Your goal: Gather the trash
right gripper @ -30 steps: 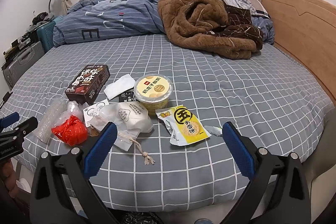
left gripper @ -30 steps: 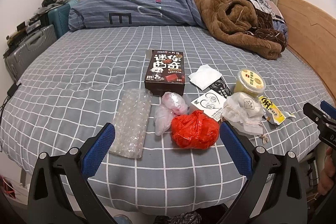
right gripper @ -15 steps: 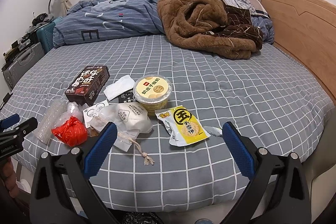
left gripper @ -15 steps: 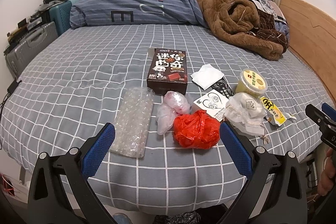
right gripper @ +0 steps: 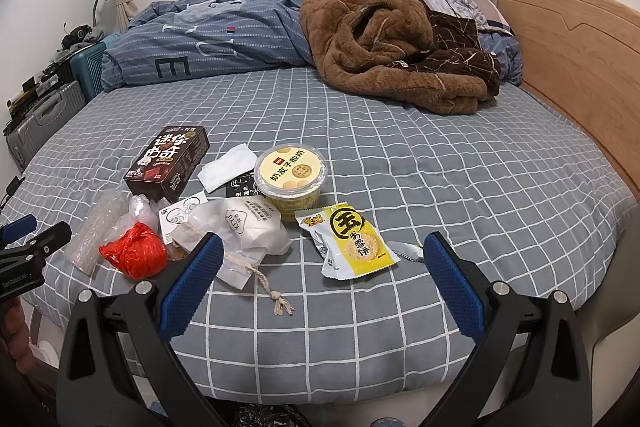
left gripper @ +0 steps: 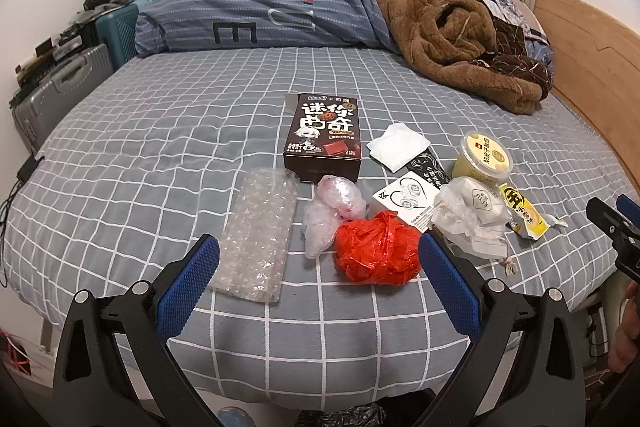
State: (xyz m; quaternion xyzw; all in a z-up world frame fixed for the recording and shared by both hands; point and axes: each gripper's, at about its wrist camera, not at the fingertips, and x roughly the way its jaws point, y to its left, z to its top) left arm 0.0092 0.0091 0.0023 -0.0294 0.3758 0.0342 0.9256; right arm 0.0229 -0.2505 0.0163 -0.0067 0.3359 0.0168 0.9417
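Trash lies near the front edge of the bed: a crumpled red bag (left gripper: 376,251) (right gripper: 136,255), bubble wrap (left gripper: 258,239), a clear pinkish bag (left gripper: 332,211), a dark snack box (left gripper: 325,141) (right gripper: 170,159), a white tissue (left gripper: 398,145), a yellow lidded cup (left gripper: 482,157) (right gripper: 291,175), a white drawstring pouch (left gripper: 472,215) (right gripper: 244,227) and a yellow cracker wrapper (right gripper: 352,245) (left gripper: 520,211). My left gripper (left gripper: 318,283) is open and empty, just short of the red bag. My right gripper (right gripper: 318,283) is open and empty, just short of the wrapper.
A brown fleece blanket (right gripper: 392,43) and a blue striped duvet (left gripper: 260,15) lie at the back of the bed. A wooden headboard (right gripper: 568,67) runs along the right. Suitcases (left gripper: 56,95) stand at the left. A dark bag (left gripper: 340,417) lies below the bed edge.
Both grippers have crept slightly forward toward the trash; the items look a little closer. Nothing was grasped or moved.
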